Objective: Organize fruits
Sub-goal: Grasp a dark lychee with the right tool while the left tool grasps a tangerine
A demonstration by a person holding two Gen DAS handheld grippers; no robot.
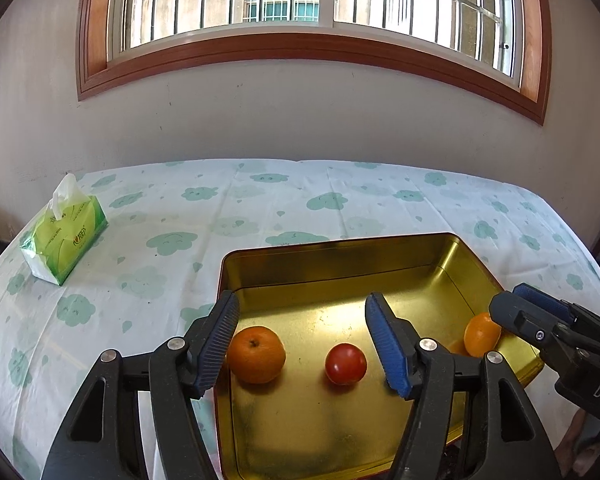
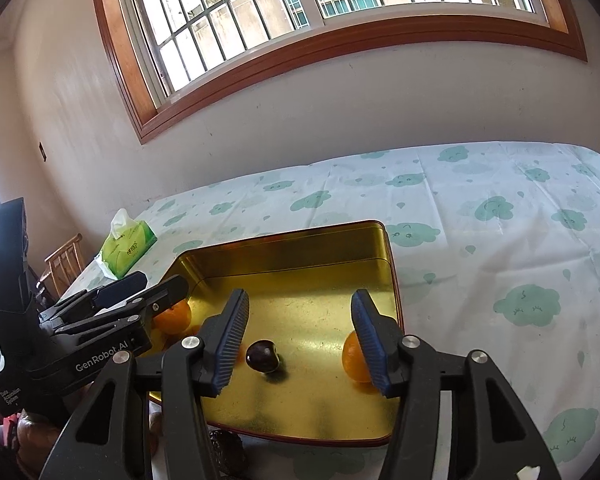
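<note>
Left wrist view: gold tin tray (image 1: 340, 256) on the cloud-print bench (image 1: 160, 240), long axis running away toward the window wall. Inside: one orange (image 1: 256, 354), stem dimple facing up, near the left wall; one red tomato (image 1: 345, 363) mid-floor; a second orange (image 1: 480, 334) at the right wall. Left hand-held gripper (image 1: 304, 340) spread, nothing pinched, orange and tomato between the jaws untouched. Green tissue pack (image 1: 66, 236) far left.

Right wrist view: same tray (image 2: 284, 248). Right hand-held gripper (image 2: 300, 340) spread, empty; dark round fruit (image 2: 263, 355) between the jaws, orange (image 2: 354, 358) partly hidden behind the right pad.
</note>
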